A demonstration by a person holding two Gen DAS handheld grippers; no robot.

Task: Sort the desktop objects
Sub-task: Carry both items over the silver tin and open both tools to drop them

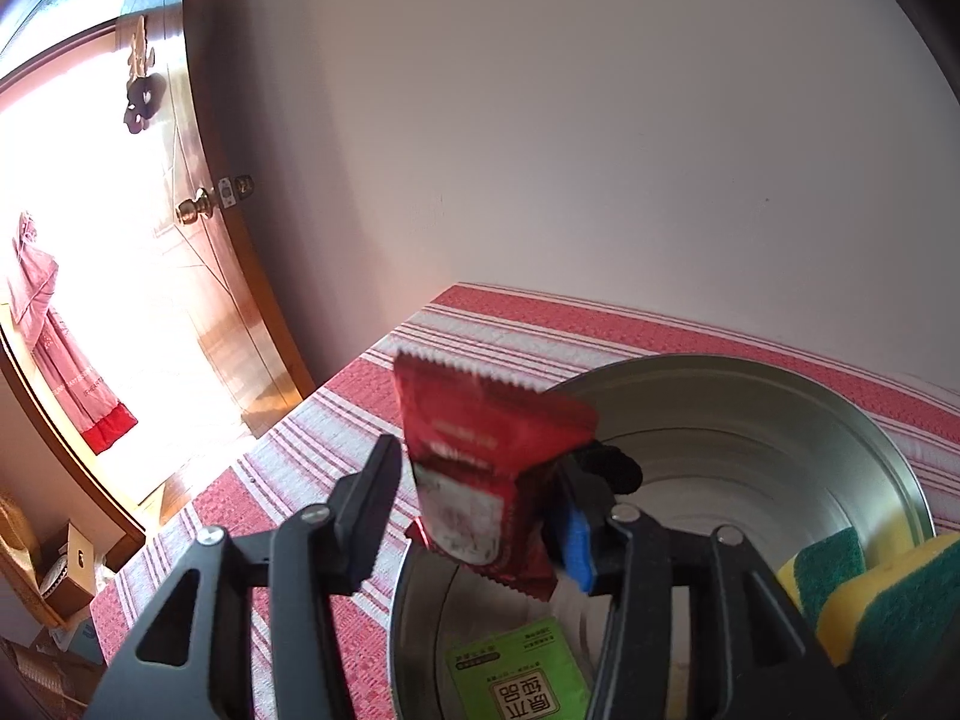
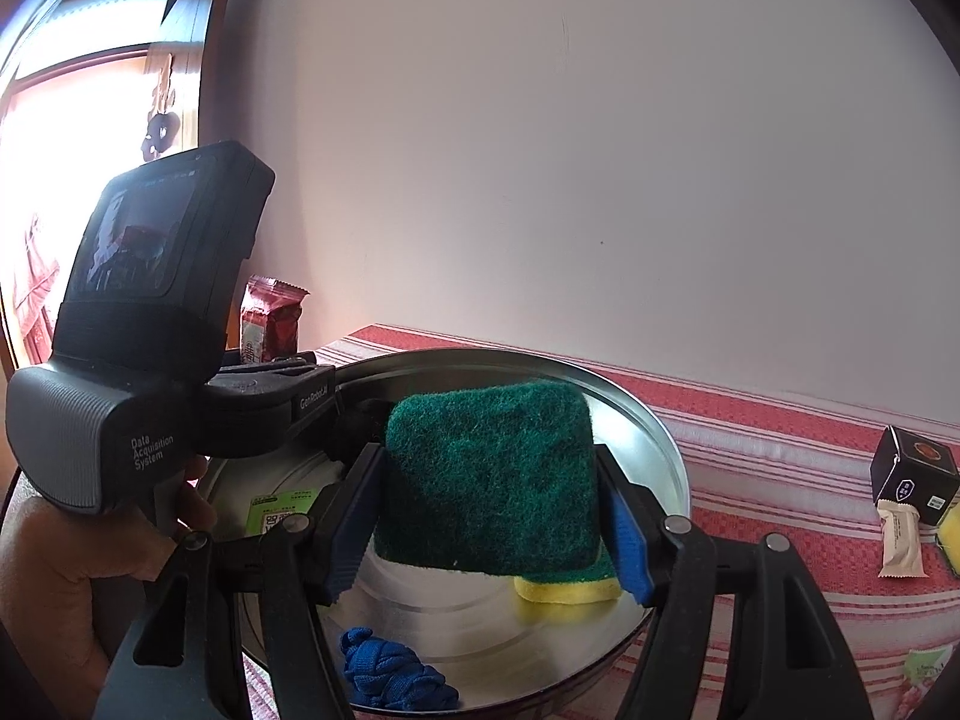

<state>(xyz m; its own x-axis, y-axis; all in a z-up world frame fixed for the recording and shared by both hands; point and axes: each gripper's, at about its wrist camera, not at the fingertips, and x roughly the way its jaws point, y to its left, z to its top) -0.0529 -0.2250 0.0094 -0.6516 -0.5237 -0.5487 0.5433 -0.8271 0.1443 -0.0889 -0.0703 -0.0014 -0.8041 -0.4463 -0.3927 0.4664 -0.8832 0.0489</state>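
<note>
My left gripper hangs open over the left rim of a round metal basin. A red snack packet is between its fingers, leaning on the right blue pad and clear of the left finger; it also shows from the right wrist. My right gripper is shut on a green-and-yellow sponge above the basin. Inside lie a second sponge, a green packet and a knotted blue cloth.
A red-and-white striped cloth covers the table, which stands against a white wall. To the basin's right lie a black box, a beige wrapped bar and another yellow sponge. A wooden door is past the table's left edge.
</note>
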